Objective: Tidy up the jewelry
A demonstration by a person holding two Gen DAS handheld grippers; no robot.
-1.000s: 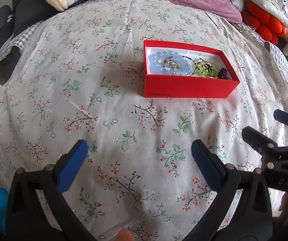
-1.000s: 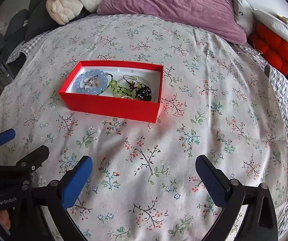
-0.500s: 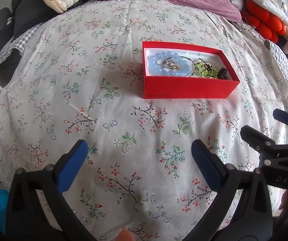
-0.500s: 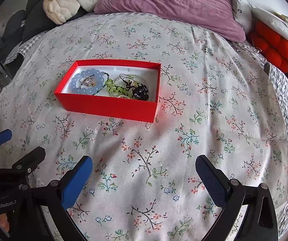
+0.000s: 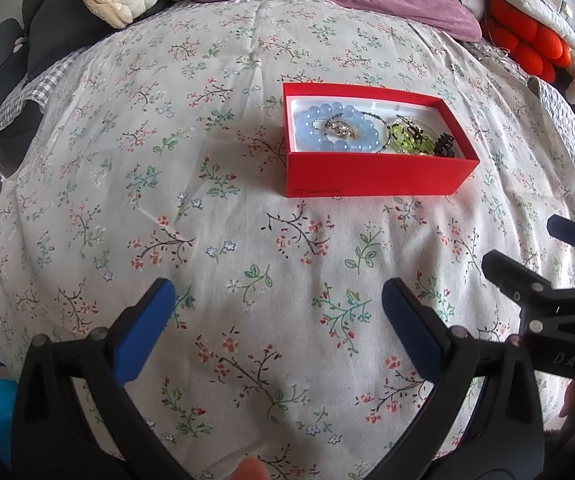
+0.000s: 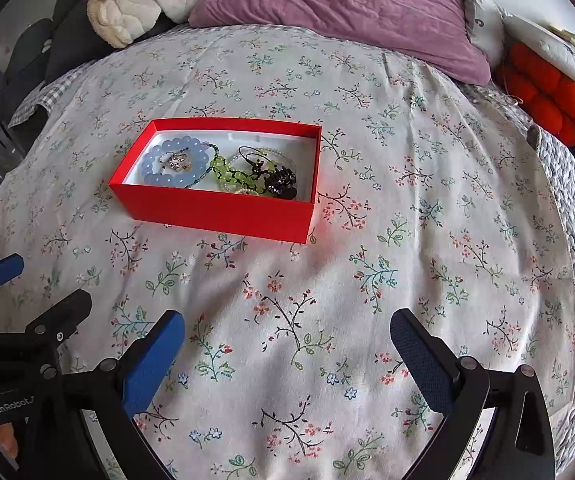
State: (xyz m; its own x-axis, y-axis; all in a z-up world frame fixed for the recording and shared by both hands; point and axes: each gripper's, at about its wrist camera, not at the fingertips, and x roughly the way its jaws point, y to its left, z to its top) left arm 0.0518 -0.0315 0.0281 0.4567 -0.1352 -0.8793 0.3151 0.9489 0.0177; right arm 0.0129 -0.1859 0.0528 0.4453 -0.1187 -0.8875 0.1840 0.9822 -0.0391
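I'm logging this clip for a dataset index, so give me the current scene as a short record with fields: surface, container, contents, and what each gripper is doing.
surface: floral bedspread
container: red box, lid off, resting on the bedspread
contents: pale blue bead bracelet at the box's left end with a small metallic piece inside its ring; green bead strand in the middle; black hair claw at the right end
left gripper: open, holding nothing, short of the box
right gripper: open, holding nothing, short of the box
background: purple pillow, orange cushion

Both tools — left (image 5: 275,312), right (image 6: 287,344) — gape wide, empty.
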